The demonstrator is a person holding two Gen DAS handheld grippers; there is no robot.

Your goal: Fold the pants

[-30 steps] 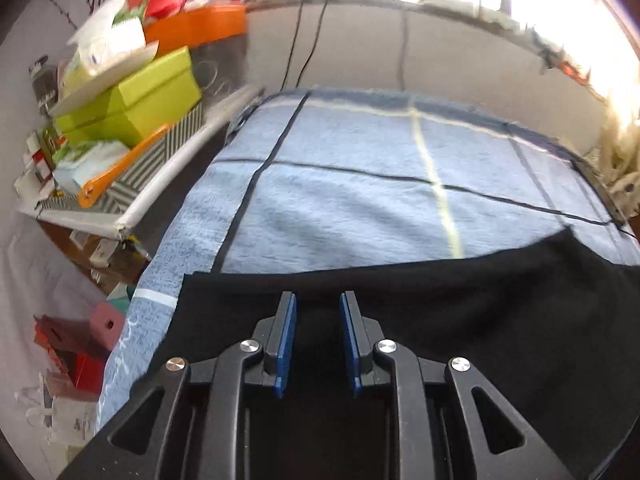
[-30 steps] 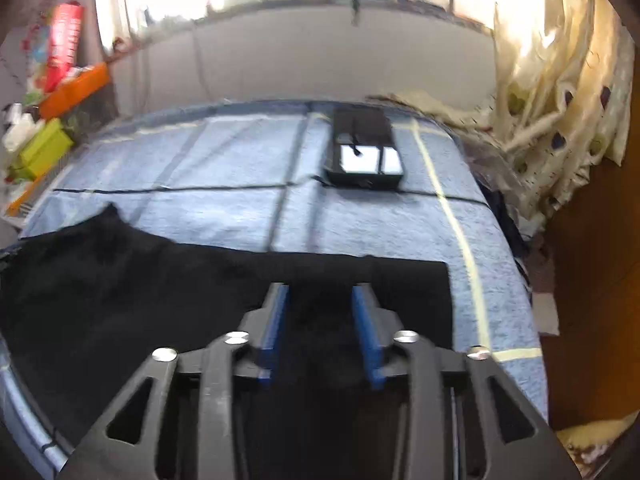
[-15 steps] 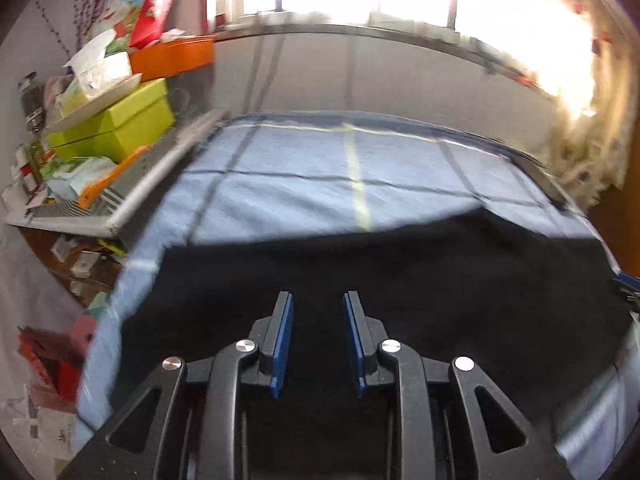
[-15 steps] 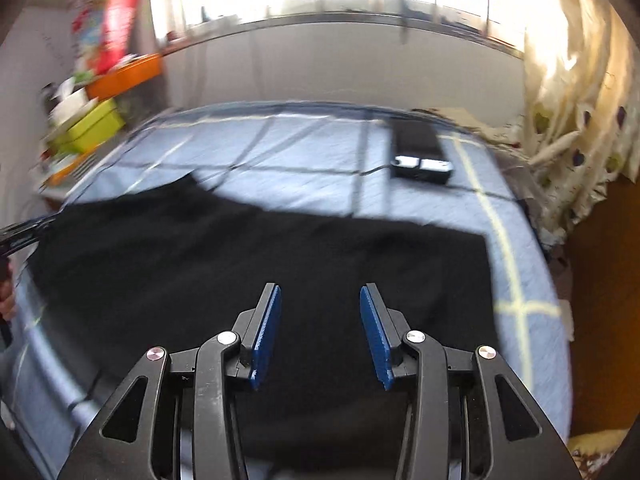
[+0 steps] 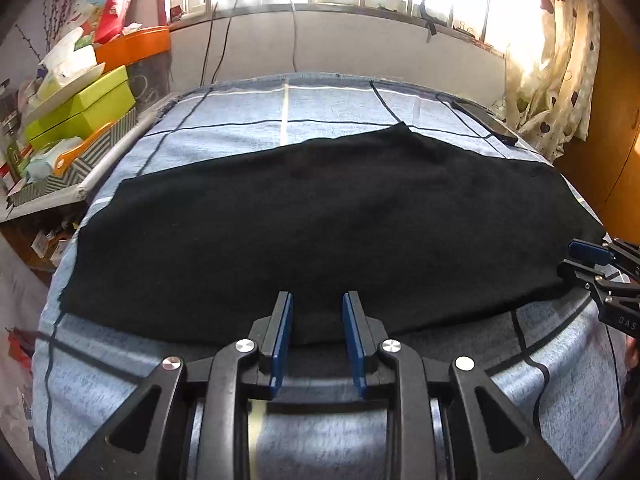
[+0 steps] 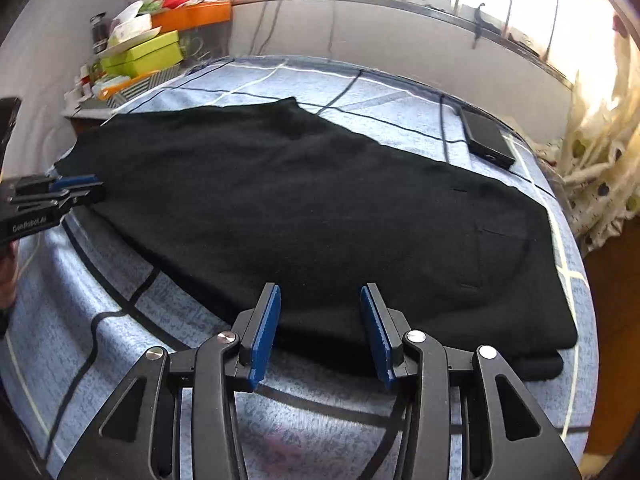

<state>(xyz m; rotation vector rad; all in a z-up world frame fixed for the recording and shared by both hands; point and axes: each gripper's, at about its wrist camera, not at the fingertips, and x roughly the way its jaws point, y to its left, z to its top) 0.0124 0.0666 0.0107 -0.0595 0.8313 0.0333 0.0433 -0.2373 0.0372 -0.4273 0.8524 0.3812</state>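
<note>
Pants [image 5: 320, 216] lie flat across the bed [image 5: 320, 100], one black pair spread from the left side to the right side, with one pointed bit sticking out at the far edge. A second ago both sets of tongs sat right over the black cloth, and the cloth filled the near part of each view. Now both have pulled back to the near edge, so the whole pair shows, and a strip of blue bed cover shows under each set of tongs.

Two sets of tongs are in view. The left tongs [image 5: 316, 336] sit at the near edge of the pants with a narrow gap between the two blue pads, and nothing is held in that gap. The gap looks a bit wider than it did a second ago. The right tongs [image 6: 320, 328] also sit at the near edge, closer to the right end of the pants, and are spread wide with nothing between them. They were narrower a second ago.

In the right camera's view the left tongs [image 6: 76, 188] show at the left side, touching or just beside the left end of the pants. In the left camera's view the right tongs [image 5: 592, 258] show at the right side.

One dark flat phone [image 6: 486, 138] lies on the far right part of the bed, apart from the pants. One green box [image 5: 80, 108] sits on a crowded shelf at the left.
</note>
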